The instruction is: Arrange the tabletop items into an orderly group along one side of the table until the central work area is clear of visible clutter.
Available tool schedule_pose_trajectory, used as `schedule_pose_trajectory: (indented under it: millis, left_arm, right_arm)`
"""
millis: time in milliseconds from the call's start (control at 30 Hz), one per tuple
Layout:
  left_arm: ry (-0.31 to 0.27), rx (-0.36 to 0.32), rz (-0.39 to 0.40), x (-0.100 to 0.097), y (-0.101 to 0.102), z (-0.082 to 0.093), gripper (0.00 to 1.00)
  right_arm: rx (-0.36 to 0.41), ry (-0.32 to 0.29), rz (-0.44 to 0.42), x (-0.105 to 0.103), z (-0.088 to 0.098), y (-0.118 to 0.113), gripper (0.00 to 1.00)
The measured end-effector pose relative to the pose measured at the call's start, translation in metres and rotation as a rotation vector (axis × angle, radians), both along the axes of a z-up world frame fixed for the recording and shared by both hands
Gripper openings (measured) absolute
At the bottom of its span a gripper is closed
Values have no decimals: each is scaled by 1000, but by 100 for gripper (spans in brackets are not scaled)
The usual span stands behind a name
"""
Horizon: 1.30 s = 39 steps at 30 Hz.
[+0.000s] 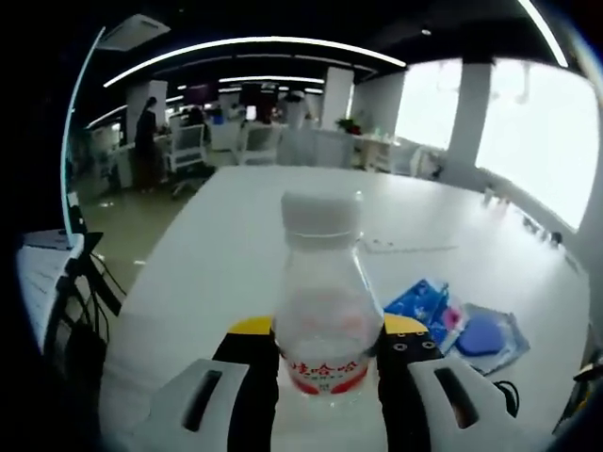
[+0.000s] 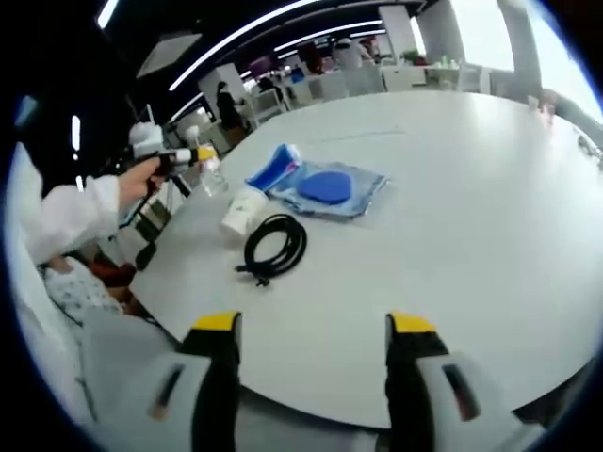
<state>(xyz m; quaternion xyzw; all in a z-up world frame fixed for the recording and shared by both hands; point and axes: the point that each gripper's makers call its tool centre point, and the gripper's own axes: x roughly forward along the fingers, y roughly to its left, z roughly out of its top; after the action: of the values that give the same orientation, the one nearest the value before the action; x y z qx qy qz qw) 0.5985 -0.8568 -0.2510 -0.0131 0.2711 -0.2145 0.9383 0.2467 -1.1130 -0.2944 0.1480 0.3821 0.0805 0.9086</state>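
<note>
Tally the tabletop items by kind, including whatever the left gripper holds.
Clear plastic bottle, gripped by the left gripper: 1
Coiled black cable: 1
White cup on its side: 1
Blue packet: 1
Bag with a blue disc: 1
Total: 5

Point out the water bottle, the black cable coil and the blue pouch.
water bottle [image 1: 323,311], left gripper view, clear body above the label
black cable coil [image 2: 275,246], right gripper view, loop's left strand
blue pouch [image 2: 328,186], right gripper view, dark blue centre
</note>
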Motion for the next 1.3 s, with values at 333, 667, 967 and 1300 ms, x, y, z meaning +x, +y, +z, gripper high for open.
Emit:
schedule_pose_trajectory:
  millis: [333, 667, 967, 1300]
  left_arm:
    - [10, 6, 17, 8, -3, -9, 37]
    - [25, 7, 43, 14, -4, -19, 37]
    - [35, -13, 61, 13, -7, -26, 37]
    - [13, -11, 73, 14, -8, -25, 37]
  right_arm:
    - [3, 10, -7, 1, -3, 0, 60]
    - [7, 18, -13, 0, -7, -1, 59]
    - [8, 8, -4, 1, -5, -1, 61]
    - [-9, -24, 23, 9, 3, 2, 64]
